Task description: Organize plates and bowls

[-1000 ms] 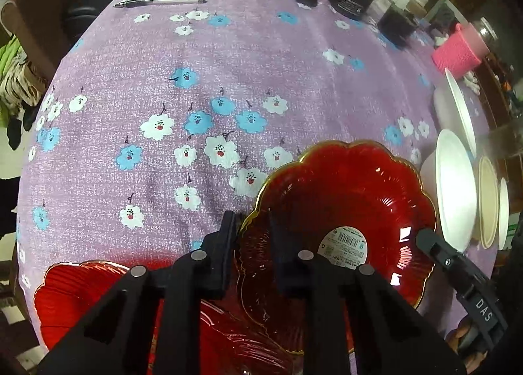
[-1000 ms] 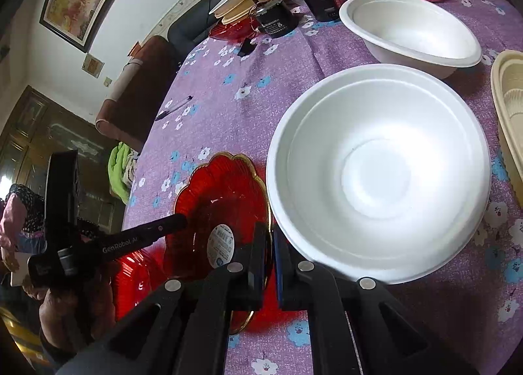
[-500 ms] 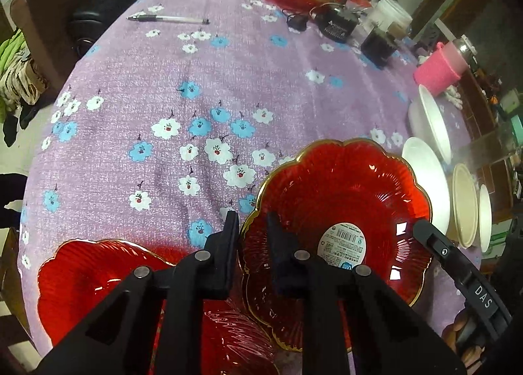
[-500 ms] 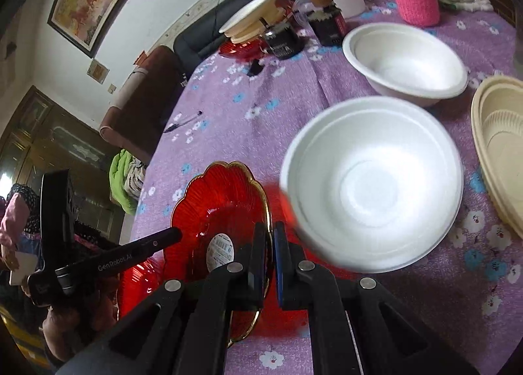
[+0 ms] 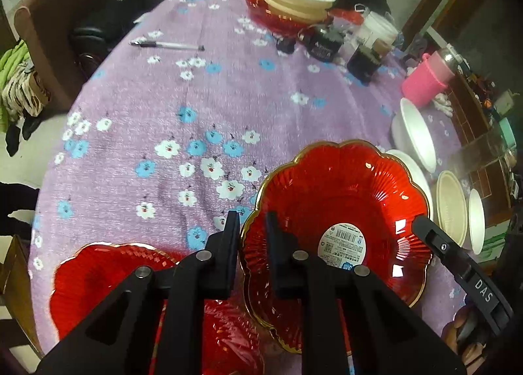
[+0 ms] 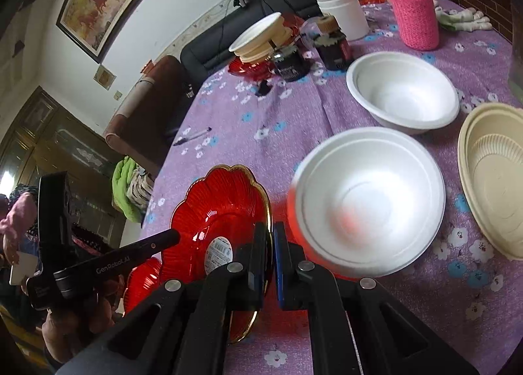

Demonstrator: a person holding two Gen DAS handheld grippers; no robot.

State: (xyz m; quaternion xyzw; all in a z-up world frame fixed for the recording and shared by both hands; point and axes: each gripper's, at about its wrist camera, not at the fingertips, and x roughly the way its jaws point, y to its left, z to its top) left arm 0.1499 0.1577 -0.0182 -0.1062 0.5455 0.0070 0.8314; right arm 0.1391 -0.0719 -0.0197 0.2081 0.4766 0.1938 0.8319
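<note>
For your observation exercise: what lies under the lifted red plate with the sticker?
Under the red plate, a second red plate and purple floral tablecloth show at its left; whatever lies directly beneath is covered.
</note>
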